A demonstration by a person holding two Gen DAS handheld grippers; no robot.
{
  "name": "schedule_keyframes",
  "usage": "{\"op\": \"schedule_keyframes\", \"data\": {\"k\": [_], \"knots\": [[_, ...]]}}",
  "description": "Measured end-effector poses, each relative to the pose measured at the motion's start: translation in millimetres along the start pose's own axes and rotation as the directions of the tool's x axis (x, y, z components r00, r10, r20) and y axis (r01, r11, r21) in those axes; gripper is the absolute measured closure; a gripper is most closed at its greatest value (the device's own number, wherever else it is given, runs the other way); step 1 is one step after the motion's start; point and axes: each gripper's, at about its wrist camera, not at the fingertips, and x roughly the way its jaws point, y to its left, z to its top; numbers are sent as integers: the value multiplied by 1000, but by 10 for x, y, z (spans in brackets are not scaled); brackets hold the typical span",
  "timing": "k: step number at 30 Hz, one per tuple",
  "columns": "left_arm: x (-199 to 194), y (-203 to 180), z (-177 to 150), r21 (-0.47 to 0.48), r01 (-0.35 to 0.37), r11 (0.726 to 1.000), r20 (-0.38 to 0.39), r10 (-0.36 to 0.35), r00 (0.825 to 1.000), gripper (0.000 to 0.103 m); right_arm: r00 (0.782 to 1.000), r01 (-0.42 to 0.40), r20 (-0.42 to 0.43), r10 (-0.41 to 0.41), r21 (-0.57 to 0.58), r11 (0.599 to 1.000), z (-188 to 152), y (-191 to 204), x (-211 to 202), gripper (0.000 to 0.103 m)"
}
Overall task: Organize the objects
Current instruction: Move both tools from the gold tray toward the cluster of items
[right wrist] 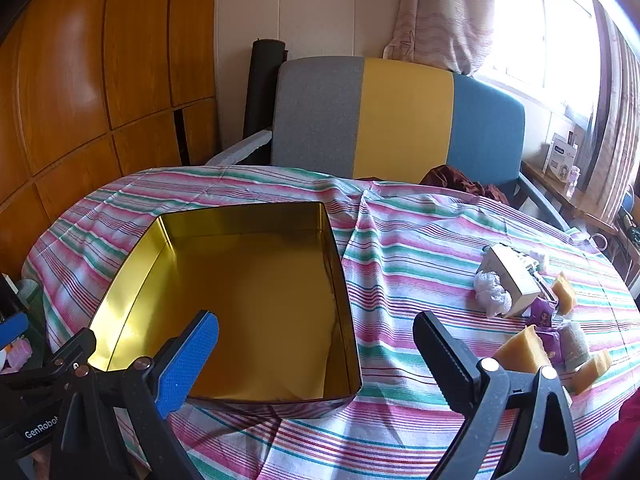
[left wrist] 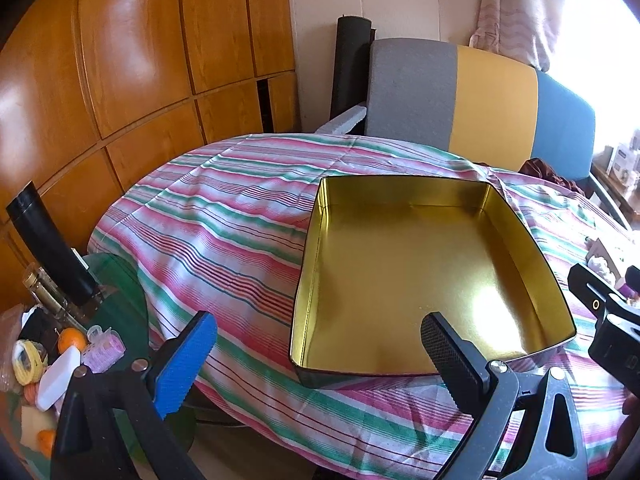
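An empty gold-lined tin box [left wrist: 404, 276] [right wrist: 256, 288] sits on the striped tablecloth. My left gripper [left wrist: 320, 356] hovers open over the tin's near left corner, nothing between its fingers. My right gripper [right wrist: 316, 360] is open above the tin's near right corner, also empty. To the right of the tin lies a cluster of small items: a silver box [right wrist: 512, 276], crumpled white plastic [right wrist: 492, 292], purple packets [right wrist: 542, 316], yellow sponge blocks [right wrist: 520, 350] and a rolled cloth [right wrist: 574, 344]. The right gripper's body [left wrist: 608, 320] shows at the left wrist view's right edge.
A side table [left wrist: 116, 292] at the left holds a black bottle [left wrist: 52, 252], pink curlers [left wrist: 106, 350], oranges [left wrist: 72, 339] and a white case [left wrist: 58, 376]. A grey, yellow and blue chair [right wrist: 400, 120] stands behind the table. Wooden cabinets [left wrist: 120, 60] line the left wall.
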Motion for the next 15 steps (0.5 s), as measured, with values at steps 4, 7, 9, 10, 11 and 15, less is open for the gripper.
{"op": "schedule_keyframes", "data": {"k": [4, 7, 9, 10, 11, 15], "knots": [[5, -11, -1, 4, 3, 1000, -1, -3, 1000, 0, 1000, -1, 1, 1, 2, 1000, 3, -11, -4, 3], [7, -30, 0, 7, 5, 1000, -1, -5, 1000, 0, 1000, -1, 0, 1, 2, 1000, 2, -16, -5, 3], [7, -42, 5, 10, 11, 1000, -2, -11, 1000, 0, 1000, 0, 0, 0, 1, 1000, 1, -18, -4, 3], [6, -47, 7, 12, 12, 1000, -2, -12, 1000, 0, 1000, -1, 0, 1, 2, 1000, 2, -18, -4, 3], [6, -57, 11, 16, 15, 1000, -1, -15, 1000, 0, 1000, -1, -1, 1, 4, 1000, 0, -27, -3, 3], [8, -92, 13, 27, 25, 999, -2, -25, 1000, 0, 1000, 2, -3, -2, 10, 1000, 1, -80, 2, 3]]}}
